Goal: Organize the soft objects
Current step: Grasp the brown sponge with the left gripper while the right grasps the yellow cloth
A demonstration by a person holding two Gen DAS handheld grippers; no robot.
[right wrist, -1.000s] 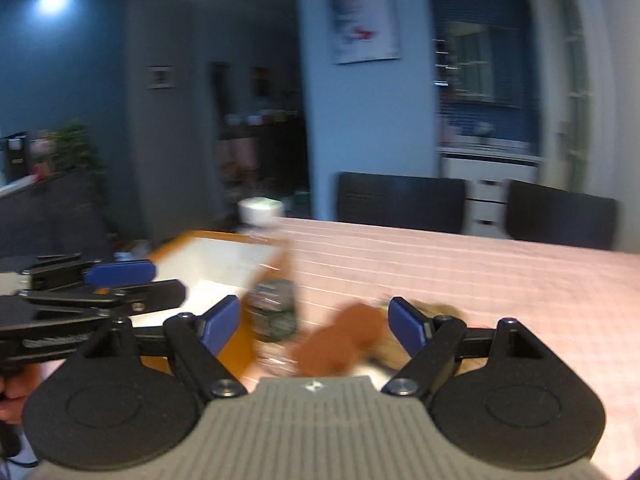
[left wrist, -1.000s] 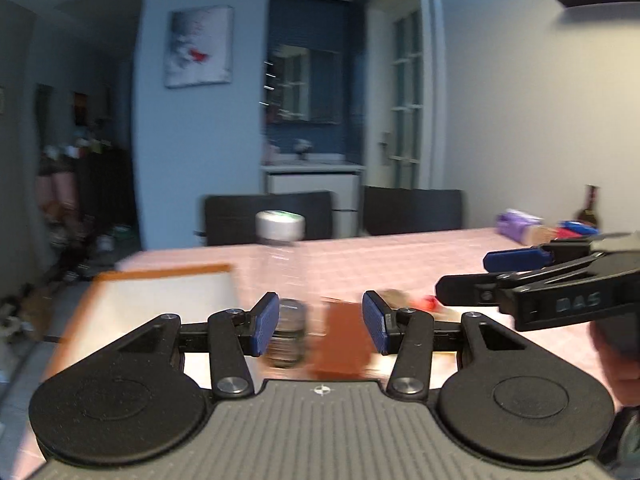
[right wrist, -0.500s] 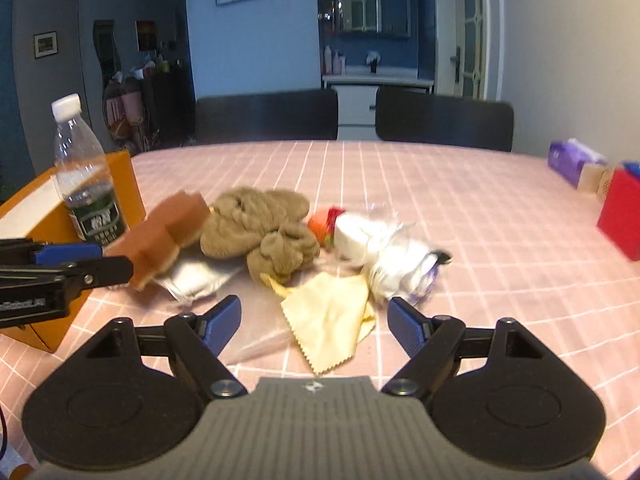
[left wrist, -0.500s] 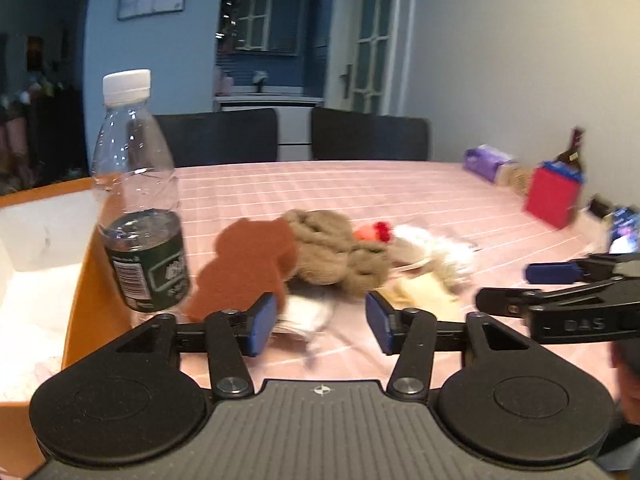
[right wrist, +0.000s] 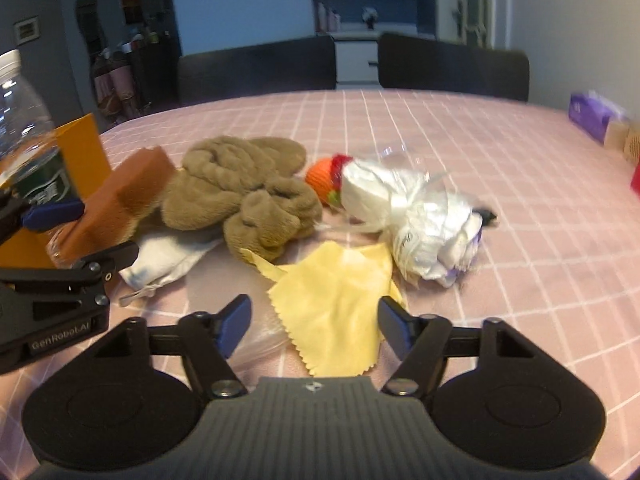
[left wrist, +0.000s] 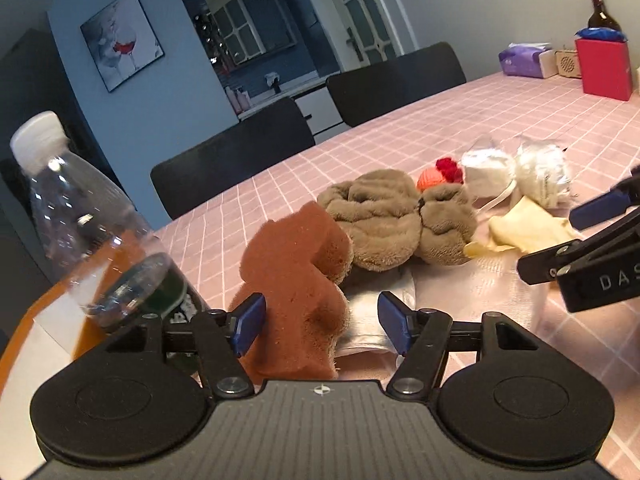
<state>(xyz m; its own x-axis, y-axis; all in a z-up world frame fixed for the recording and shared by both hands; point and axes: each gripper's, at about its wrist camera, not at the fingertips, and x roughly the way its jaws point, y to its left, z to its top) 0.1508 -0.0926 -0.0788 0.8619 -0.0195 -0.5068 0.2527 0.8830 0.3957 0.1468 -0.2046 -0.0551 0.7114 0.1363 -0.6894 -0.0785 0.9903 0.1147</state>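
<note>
A pile of soft things lies on the pink checked table. A brown sponge [left wrist: 298,280] stands between the open jaws of my left gripper [left wrist: 322,326], not clamped. Behind it lie a tan plush towel [left wrist: 384,220], an orange and red knitted toy [left wrist: 434,174], white wrapped bundles [left wrist: 536,172] and a yellow cloth [left wrist: 528,230]. My right gripper [right wrist: 314,324] is open over the yellow cloth [right wrist: 340,312], near the towel [right wrist: 244,196], sponge [right wrist: 124,200] and white bundles [right wrist: 416,216]. A silvery white pouch [right wrist: 160,260] lies under the sponge.
A clear water bottle [left wrist: 92,232] stands at the left beside an orange box with a white inside [left wrist: 36,340]. A red box [left wrist: 604,66], purple tissue pack [left wrist: 524,60] and dark bottle [left wrist: 602,12] stand at the far right. Dark chairs [right wrist: 256,68] line the far edge.
Both grippers have dropped and moved forward to the pile. The sponge now sits between my left jaws and the yellow cloth between my right jaws. Both stayed open.
</note>
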